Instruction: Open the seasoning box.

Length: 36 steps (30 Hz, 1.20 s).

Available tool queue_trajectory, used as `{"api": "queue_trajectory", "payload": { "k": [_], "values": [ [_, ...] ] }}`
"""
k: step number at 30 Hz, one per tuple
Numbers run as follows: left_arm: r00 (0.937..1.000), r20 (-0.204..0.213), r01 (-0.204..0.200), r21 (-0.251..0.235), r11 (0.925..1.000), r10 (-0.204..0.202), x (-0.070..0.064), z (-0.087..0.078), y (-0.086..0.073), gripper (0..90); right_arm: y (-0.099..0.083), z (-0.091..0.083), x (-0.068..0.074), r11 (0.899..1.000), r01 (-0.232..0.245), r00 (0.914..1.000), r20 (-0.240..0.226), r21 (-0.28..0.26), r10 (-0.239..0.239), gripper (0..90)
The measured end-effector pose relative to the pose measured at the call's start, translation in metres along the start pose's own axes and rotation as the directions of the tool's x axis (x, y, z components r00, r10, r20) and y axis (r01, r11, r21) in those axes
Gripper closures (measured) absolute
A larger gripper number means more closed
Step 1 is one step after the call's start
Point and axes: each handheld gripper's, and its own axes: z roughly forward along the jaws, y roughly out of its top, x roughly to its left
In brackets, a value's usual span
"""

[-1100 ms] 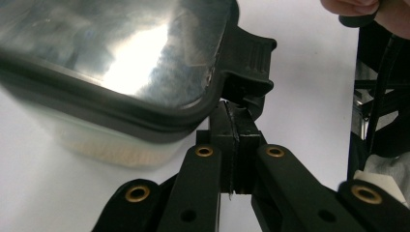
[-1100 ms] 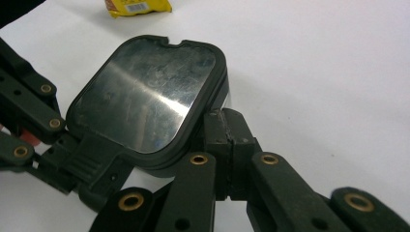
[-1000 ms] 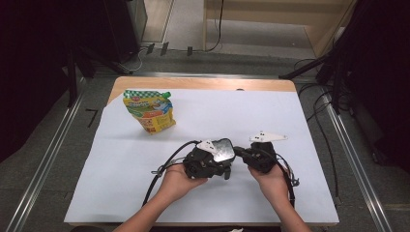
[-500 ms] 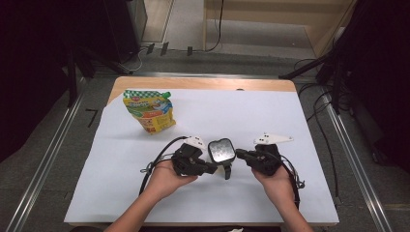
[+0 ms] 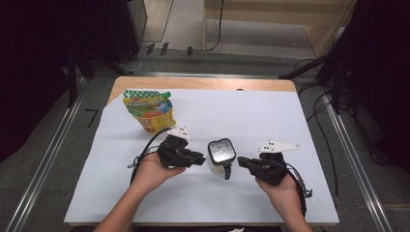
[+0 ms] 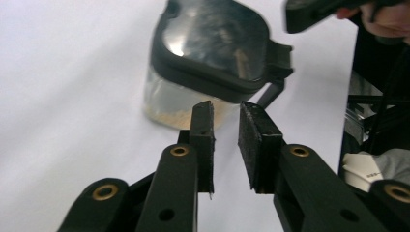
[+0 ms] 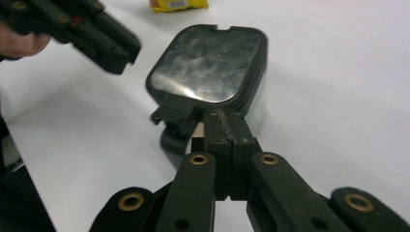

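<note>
A small clear container with a glossy black lid and a black side handle stands mid-table; some pale powder lies in its bottom. My left gripper points at it from the left, a short way off, its jaws slightly apart with nothing between them. From the right, my right gripper points at the handle side. Its jaws are pressed together just short of the lid's latch, holding nothing. The lid sits closed on the container.
A yellow and green snack bag stands at the back left of the white sheet. The wooden table edge runs along the far side. Cables trail from both grippers toward the person.
Both grippers have drawn away from the container, the left one leftward and the right one rightward. The container stays in the same spot.
</note>
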Motion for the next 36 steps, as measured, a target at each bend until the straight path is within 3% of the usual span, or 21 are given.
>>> {"api": "queue_trajectory", "payload": {
  "k": [12,23,36],
  "values": [
    [0.9998,-0.019,0.01,0.006,0.9999,-0.01,0.014,0.001,-0.001,61.3,-0.009,0.003,0.018,0.999,0.027,0.9995,-0.016,0.041,-0.026,90.0],
    [0.9996,-0.028,0.002,-0.027,0.9996,-0.002,0.021,0.0,-0.002,49.0,-0.012,0.021,0.038,0.993,0.09,0.9936,-0.075,0.078,-0.084,90.0],
    [0.999,-0.03,-0.035,-0.053,0.998,0.033,0.018,-0.002,0.0,44.0,-0.015,0.034,0.036,0.99,0.092,0.9937,-0.074,0.107,-0.085,90.0]
  ]
}}
